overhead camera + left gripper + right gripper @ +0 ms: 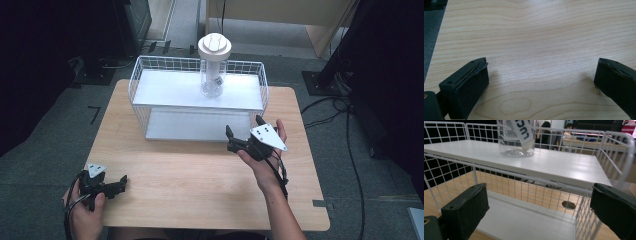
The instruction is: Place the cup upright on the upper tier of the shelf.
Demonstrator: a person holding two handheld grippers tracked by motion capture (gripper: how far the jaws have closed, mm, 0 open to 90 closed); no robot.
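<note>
A clear bottle (212,75) with a wide white cap stands upright on the top shelf of a white wire rack (165,91) at the back of the wooden table (200,180). My right gripper (244,126) is open and empty just in front of the rack's right half, jaws pointing at it. In the right gripper view the bottle's base (516,145) stands on the top shelf (564,167), up and to the left of the open jaws (539,186). My left gripper (117,186) rests open at the table's near left corner. Bare wood lies between its jaws (542,62).
The rack has a lower white shelf (195,127) with nothing on it. Wire walls edge the top shelf. Black stands and cables (345,115) lie on the grey floor to the right of the table; dark equipment stands at the back left.
</note>
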